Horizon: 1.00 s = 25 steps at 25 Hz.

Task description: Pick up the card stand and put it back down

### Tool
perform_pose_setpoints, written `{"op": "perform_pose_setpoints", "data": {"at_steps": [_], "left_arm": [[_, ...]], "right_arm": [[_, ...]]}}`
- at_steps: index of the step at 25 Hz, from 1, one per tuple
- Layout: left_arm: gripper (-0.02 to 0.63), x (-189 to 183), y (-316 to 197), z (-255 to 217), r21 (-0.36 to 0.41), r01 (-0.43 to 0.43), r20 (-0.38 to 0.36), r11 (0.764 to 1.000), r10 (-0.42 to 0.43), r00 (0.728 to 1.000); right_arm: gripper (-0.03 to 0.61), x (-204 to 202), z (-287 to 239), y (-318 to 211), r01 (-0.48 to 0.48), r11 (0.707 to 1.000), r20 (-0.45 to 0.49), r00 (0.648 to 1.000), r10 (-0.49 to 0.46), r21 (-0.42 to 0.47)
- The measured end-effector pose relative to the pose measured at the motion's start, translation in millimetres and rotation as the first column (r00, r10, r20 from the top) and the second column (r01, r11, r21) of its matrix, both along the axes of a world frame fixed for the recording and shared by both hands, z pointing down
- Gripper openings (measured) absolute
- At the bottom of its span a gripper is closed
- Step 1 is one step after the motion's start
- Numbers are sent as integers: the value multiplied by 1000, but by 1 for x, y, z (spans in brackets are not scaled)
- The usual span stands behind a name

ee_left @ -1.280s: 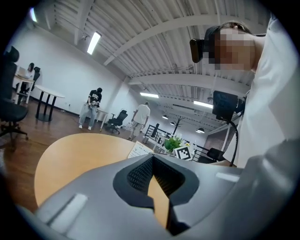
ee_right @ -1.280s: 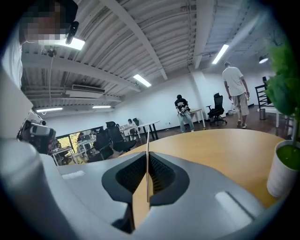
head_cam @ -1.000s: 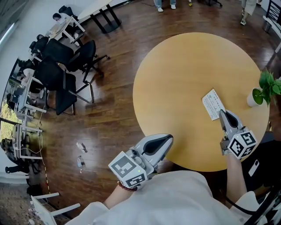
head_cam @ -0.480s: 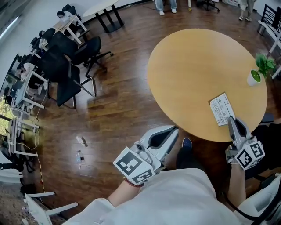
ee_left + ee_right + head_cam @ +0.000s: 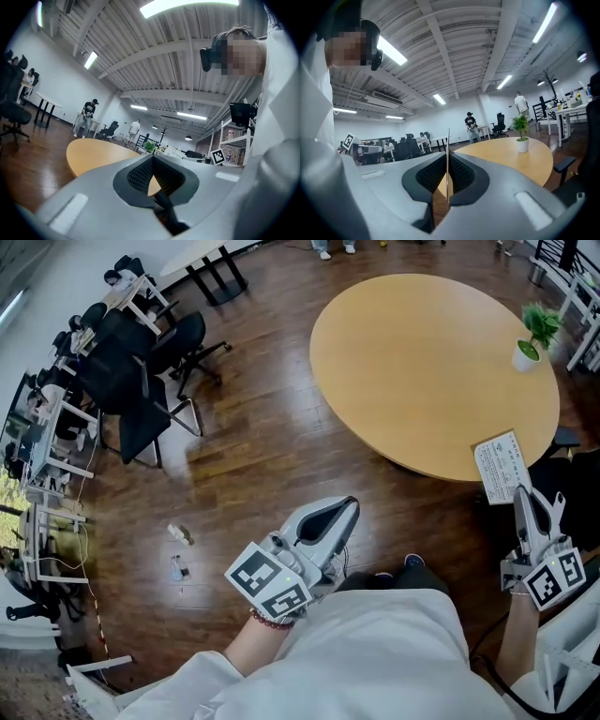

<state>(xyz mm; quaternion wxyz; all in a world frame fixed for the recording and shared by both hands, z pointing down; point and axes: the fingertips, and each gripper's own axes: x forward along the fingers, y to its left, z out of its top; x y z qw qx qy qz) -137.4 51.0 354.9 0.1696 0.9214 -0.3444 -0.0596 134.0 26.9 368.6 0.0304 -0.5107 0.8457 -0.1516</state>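
The card stand (image 5: 503, 468) is a white printed card, held just off the near edge of the round wooden table (image 5: 422, 362), over the dark floor. My right gripper (image 5: 521, 495) is shut on its lower edge. In the right gripper view the card stand (image 5: 448, 140) shows edge-on as a thin upright line pinched between the pads of the right gripper (image 5: 448, 161). My left gripper (image 5: 330, 521) hangs low in front of the person's body, away from the table, its jaws together and nothing in them. The left gripper (image 5: 152, 158) points toward the table (image 5: 93, 152).
A small potted plant (image 5: 530, 334) stands at the table's far right edge, also seen as the plant (image 5: 521, 131). Black office chairs (image 5: 141, 381) and desks crowd the left. Small objects (image 5: 176, 535) lie on the wooden floor. People stand far back in the room.
The right gripper has drawn back with the card stand, from on the tabletop to just past its near edge. The person has stepped back, so the table lies farther away. The left gripper kept its place.
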Motion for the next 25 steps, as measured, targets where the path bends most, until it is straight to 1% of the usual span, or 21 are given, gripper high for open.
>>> {"op": "perform_pose_setpoints", "data": {"at_steps": [4, 7, 9, 10, 13, 15, 17, 20, 23, 25], "left_arm": [[0, 15, 14, -5, 20, 1, 21, 1000, -1, 1000], [0, 38, 22, -14, 31, -6, 0, 1000, 6, 1000], [0, 59, 32, -22, 41, -19, -28, 999, 20, 999], [0, 71, 35, -23, 47, -29, -25, 998, 30, 999], [0, 107, 38, -17, 46, -47, 33, 998, 46, 998], [0, 122, 46, -20, 54, -56, 41, 997, 54, 998], [0, 132, 58, -24, 86, -70, 65, 994, 64, 996], [0, 142, 68, -23, 122, -104, 114, 987, 90, 989], [0, 147, 68, -25, 119, -102, 97, 988, 90, 991], [0, 150, 68, -30, 128, -101, 87, 987, 90, 992]], "right_arm": [[21, 4, -5, 18, 11, 999, 68, 998, -13, 32], [21, 8, -17, 34, 26, 998, 103, 994, -31, 50], [21, 14, -26, 49, 42, 997, 96, 994, -47, 59], [21, 18, -30, 58, 49, 997, 88, 995, -55, 67], [21, 28, -33, 78, 78, 995, 67, 994, -82, 59], [21, 26, -27, 90, 112, 993, 50, 992, -113, 33], [21, 25, -26, 101, 141, 990, 39, 989, -142, 24], [21, 22, -34, 104, 163, 985, 53, 985, -166, 52], [21, 14, -38, 104, 191, 979, 65, 978, -196, 75], [21, 9, -36, 107, 211, 975, 62, 975, -215, 71]]}}
